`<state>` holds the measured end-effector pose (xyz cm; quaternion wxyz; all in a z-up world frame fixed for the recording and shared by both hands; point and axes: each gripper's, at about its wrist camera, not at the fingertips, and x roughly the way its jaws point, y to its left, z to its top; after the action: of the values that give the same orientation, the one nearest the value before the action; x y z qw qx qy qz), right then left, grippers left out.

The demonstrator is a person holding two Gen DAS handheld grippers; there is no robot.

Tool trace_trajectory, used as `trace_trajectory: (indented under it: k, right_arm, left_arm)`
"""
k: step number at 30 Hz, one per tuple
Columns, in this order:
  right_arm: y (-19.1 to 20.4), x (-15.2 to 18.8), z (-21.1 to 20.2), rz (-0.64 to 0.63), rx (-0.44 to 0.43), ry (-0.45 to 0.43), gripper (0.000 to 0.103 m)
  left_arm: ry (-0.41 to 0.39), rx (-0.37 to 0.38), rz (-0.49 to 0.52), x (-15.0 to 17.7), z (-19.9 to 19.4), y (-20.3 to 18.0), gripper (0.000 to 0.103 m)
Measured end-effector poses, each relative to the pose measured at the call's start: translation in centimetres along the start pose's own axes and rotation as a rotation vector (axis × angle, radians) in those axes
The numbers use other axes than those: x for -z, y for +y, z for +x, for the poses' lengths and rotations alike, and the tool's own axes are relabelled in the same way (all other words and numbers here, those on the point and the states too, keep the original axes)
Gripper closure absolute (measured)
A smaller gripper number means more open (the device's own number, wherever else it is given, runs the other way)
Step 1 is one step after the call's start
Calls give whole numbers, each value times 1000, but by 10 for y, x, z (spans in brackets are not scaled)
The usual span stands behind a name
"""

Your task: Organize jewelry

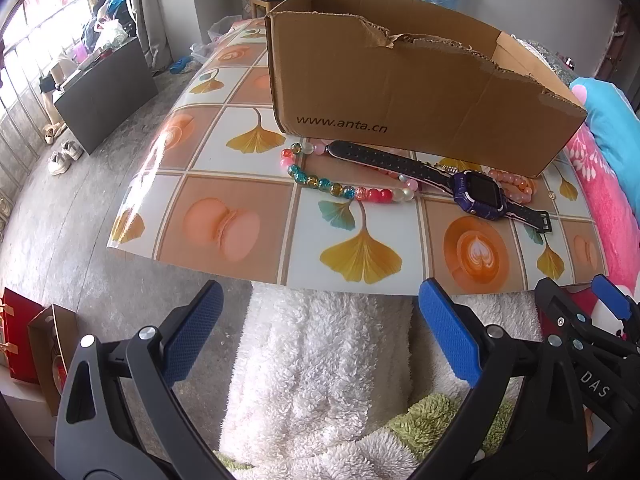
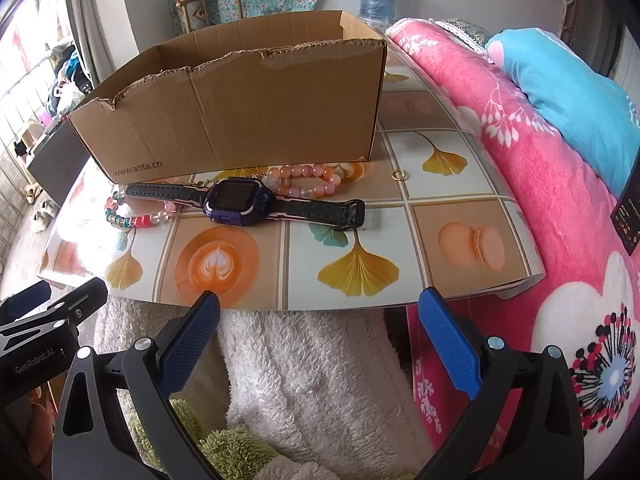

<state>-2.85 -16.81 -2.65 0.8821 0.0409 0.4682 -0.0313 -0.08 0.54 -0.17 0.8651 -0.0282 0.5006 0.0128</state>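
Note:
A purple smartwatch (image 1: 476, 194) (image 2: 236, 200) with a black strap lies on the patterned tabletop in front of an open cardboard box (image 1: 400, 92) (image 2: 240, 112). A multicoloured bead bracelet (image 1: 340, 188) (image 2: 136, 220) lies under its strap at the left. A pink bead bracelet (image 1: 514, 186) (image 2: 312, 180) lies at the right by the box. A small gold ring (image 2: 399, 175) lies right of it. My left gripper (image 1: 320, 312) and right gripper (image 2: 320, 320) are open and empty, both short of the table's near edge.
The table (image 1: 240, 208) (image 2: 440, 216) has a glossy tile-print cover. A white fluffy blanket (image 1: 320, 360) lies below the grippers. A pink floral quilt (image 2: 540, 200) and blue pillow (image 2: 568, 92) lie to the right. Floor, shoes (image 1: 64, 156) and a dark cabinet are at the left.

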Motion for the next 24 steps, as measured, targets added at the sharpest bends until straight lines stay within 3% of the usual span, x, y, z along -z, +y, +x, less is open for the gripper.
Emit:
trace_trajectory:
  k: [24]
  right_arm:
    - [-1,-2,1,4,2,4,6]
  left_arm:
    - [5,-1,-5,1,5,5,8]
